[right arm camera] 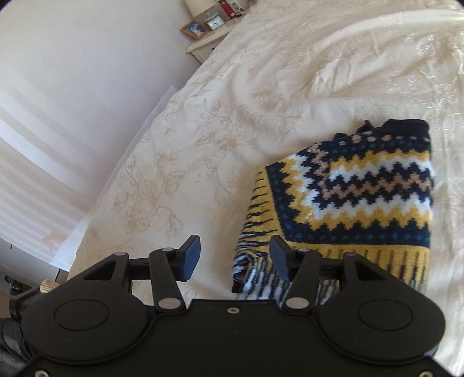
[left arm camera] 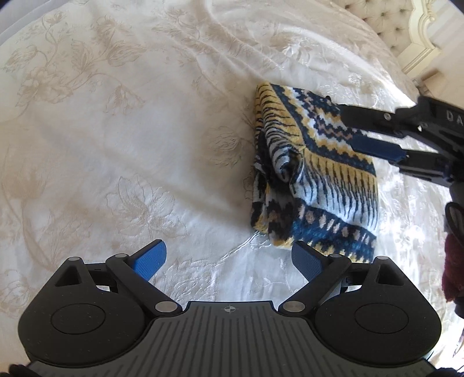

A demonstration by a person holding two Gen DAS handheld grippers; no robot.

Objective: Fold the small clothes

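Note:
A small knitted sweater with navy, yellow and white zigzag bands lies folded in a bundle on the cream bedspread. My left gripper hangs open just short of the bundle's near corner, nothing between its blue pads. In the left wrist view my right gripper reaches in from the right over the sweater's top, its fingers apart. In the right wrist view the same sweater lies ahead and right, and my right gripper stands open above its left edge, holding nothing.
The floral bedspread spreads wide to the left of the sweater. A tufted headboard rises at the far right. A nightstand with a photo frame and a small clock stands beyond the bed's edge. A dark red sleeve shows at the right.

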